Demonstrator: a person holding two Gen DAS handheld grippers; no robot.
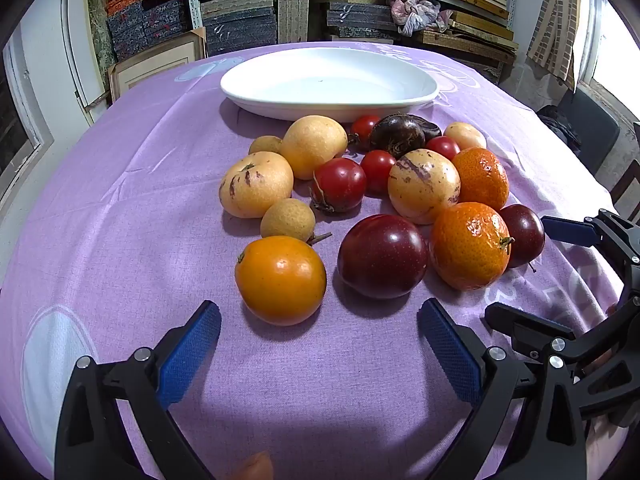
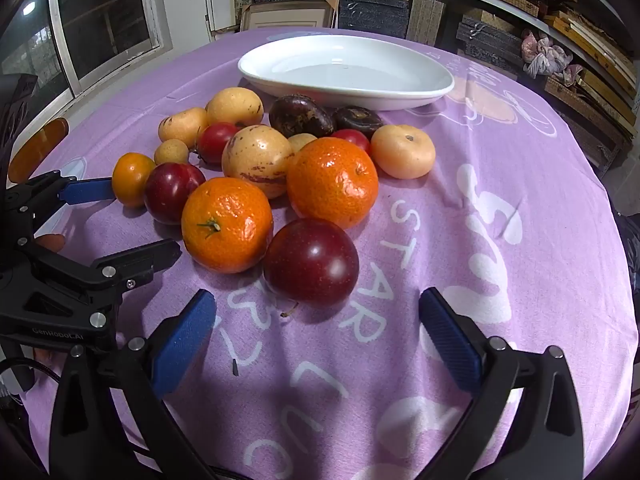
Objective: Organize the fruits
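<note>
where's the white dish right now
The white dish sits at the far end of the purple cloth, just behind the pile of fruit and centred in both wrist views; nothing is in it.

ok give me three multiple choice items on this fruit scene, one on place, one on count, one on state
1. Where is the white dish relative to the fruit pile?
A. behind it, far side of the table
B. under it
C. beside the grippers

2. How many mandarins are there?
A. one
B. two
C. four

3. What state is the left gripper in?
A. shut on a plum
B. shut on nothing
C. open

Answers: 1 A, the dish lies beyond the fruit in both views. 2 B, two rough-skinned orange mandarins show. 3 C, its blue pads stand wide apart, holding nothing, like the right gripper.
</note>
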